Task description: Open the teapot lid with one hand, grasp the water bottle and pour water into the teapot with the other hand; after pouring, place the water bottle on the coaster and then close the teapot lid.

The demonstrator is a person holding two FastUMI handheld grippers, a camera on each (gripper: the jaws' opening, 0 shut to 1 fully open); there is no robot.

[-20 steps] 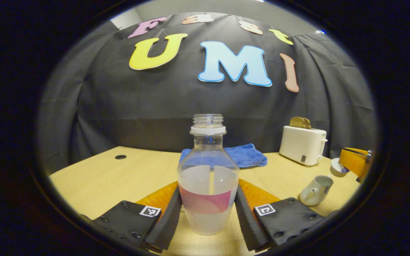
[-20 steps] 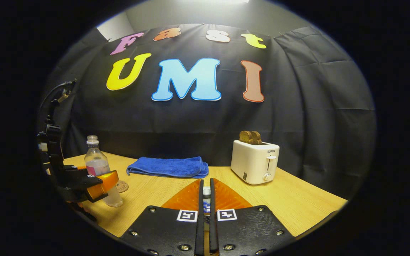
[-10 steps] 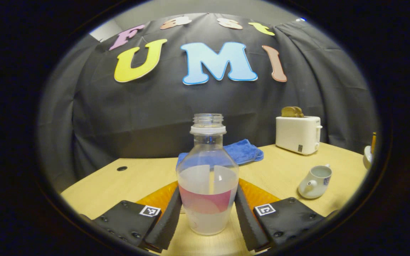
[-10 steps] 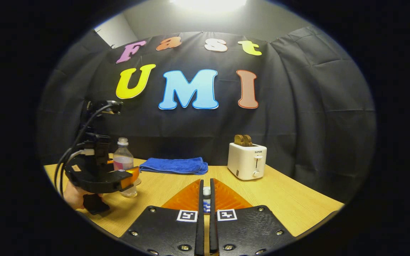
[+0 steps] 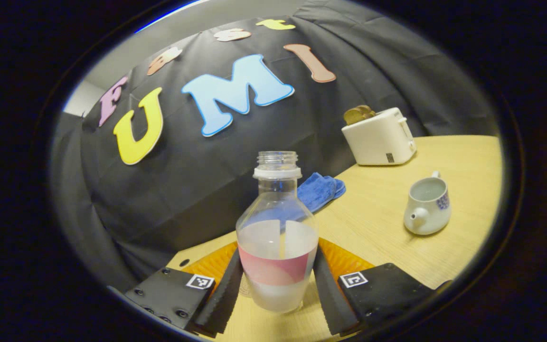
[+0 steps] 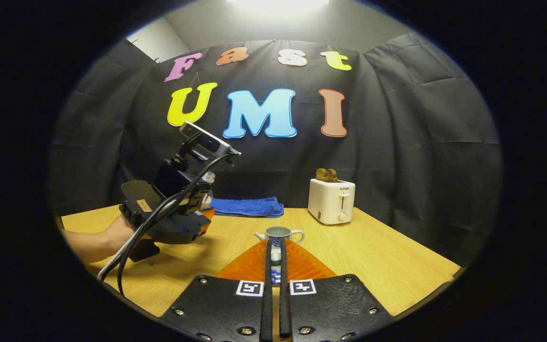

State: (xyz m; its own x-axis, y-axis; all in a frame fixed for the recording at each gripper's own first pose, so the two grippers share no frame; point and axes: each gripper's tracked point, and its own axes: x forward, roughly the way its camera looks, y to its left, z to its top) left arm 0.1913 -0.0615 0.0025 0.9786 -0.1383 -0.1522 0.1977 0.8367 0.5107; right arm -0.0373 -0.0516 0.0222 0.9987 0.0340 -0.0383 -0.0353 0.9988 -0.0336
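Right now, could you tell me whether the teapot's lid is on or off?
Off. The teapot stands on the table with its round mouth uncovered, and the right tongs grip a small piece that looks like the lid.

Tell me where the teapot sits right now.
In the left gripper view the teapot stands lidless on the table, right of the held water bottle, nearer than the toaster. In the right gripper view it sits straight ahead.
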